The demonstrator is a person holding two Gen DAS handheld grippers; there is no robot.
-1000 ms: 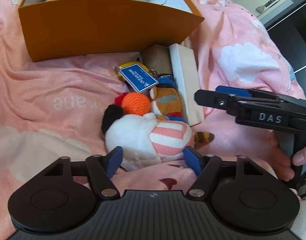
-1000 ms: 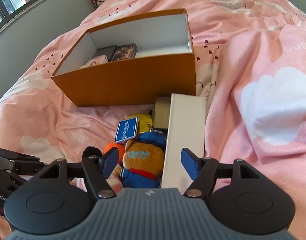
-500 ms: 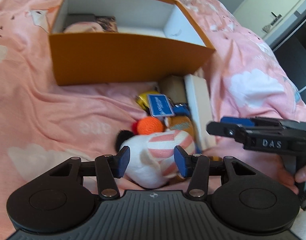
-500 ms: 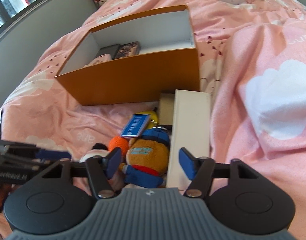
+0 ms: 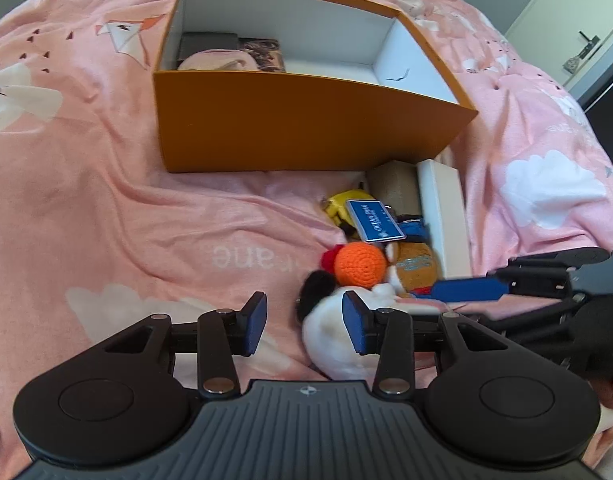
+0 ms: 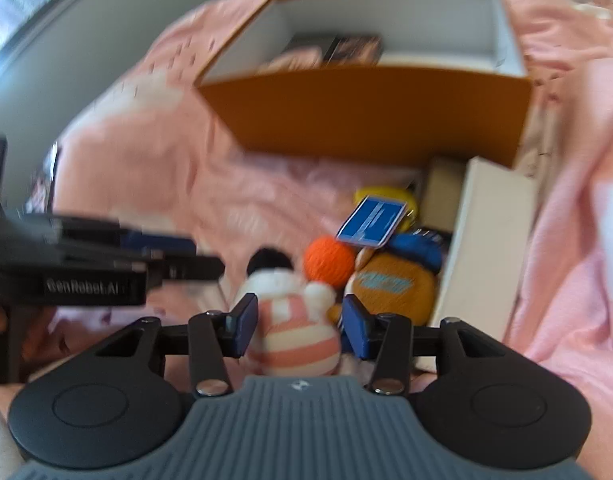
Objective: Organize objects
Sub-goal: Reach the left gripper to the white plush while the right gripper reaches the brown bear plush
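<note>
An open orange box [image 5: 306, 132] with white walls sits on the pink bedspread; it also shows in the right wrist view [image 6: 370, 116]. In front of it lies a pile: a white plush with pink stripes [image 6: 294, 336], an orange crochet ball [image 5: 359, 265], a brown plush in blue [image 6: 394, 284], a yellow toy with a blue tag [image 5: 374, 220] and a long white box [image 5: 442, 216]. My left gripper [image 5: 302, 326] is open and empty, left of the white plush [image 5: 334, 344]. My right gripper [image 6: 296, 326] has its pads on both sides of the striped plush; whether they press it is unclear.
Inside the orange box lie a dark case [image 5: 208, 44], a pink item [image 5: 214, 60] and a patterned card box [image 5: 266, 52]. A small tan box [image 5: 392, 184] stands by the white box. Folds of bedspread [image 5: 546, 184] rise on the right.
My left gripper has let the white plush go and shifted left and back. My right gripper has swung left and down and now straddles the striped plush, jaws narrower.
</note>
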